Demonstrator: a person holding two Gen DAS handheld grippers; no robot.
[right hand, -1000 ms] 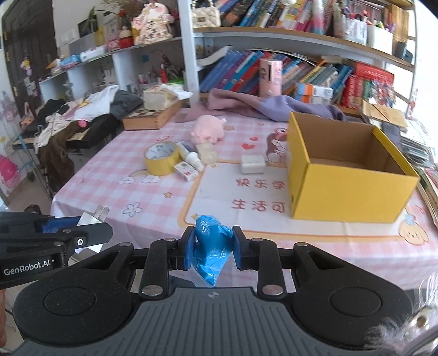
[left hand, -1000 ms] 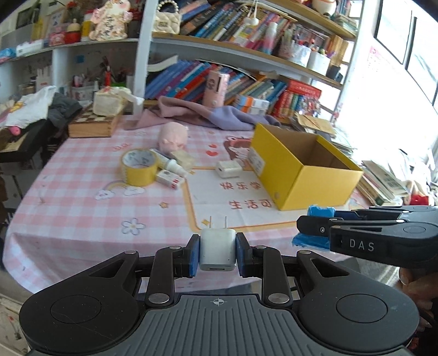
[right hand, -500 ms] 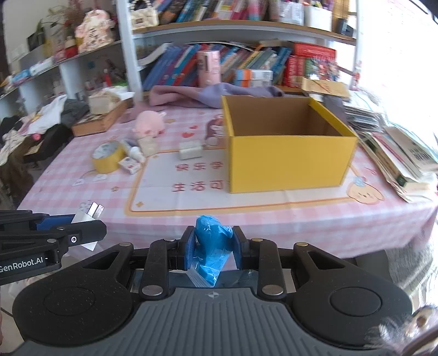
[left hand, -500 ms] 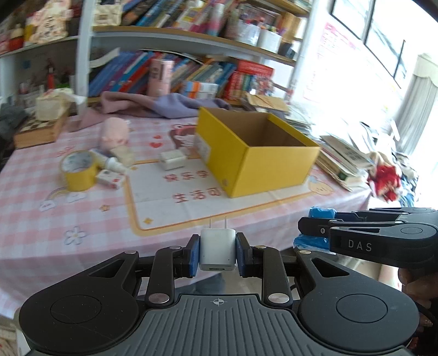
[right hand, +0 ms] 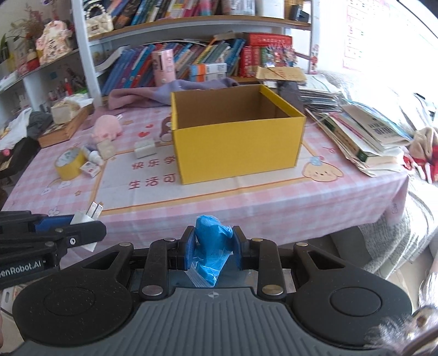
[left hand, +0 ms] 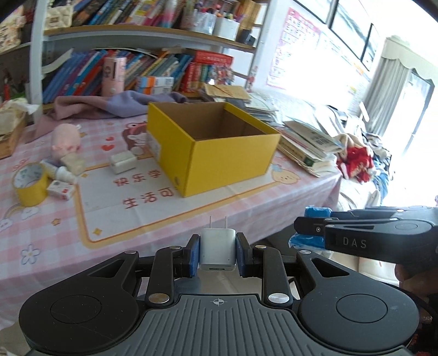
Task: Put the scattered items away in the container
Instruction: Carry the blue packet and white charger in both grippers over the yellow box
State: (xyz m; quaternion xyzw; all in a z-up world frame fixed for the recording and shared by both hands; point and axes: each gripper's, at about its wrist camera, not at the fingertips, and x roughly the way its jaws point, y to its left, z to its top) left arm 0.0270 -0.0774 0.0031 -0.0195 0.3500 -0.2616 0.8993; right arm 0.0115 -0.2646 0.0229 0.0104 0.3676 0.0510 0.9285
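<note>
My left gripper (left hand: 218,253) is shut on a white plug charger (left hand: 218,249), prongs pointing forward, held off the table's near edge. My right gripper (right hand: 210,246) is shut on a blue plastic bag roll (right hand: 210,243), also short of the table. The open yellow cardboard box (left hand: 219,153) stands on the pink checked tablecloth; in the right wrist view the box (right hand: 235,148) shows an empty inside. Left of it lie a yellow tape roll (left hand: 28,183), a small red-and-white box (left hand: 60,190), a small white bottle (left hand: 64,172), a white block (left hand: 123,163) and a pink plush (left hand: 67,139).
Stacked books and papers (right hand: 364,137) lie on the table right of the box. A purple cloth (right hand: 164,94) lies behind it, below bookshelves (right hand: 191,19). A wooden box with tissue (right hand: 65,120) stands at the far left. A bed with red fabric (left hand: 356,164) is to the right.
Both grippers have swung right and closer to the table, so the yellow box sits nearer the centre and larger. Each still holds its item.
</note>
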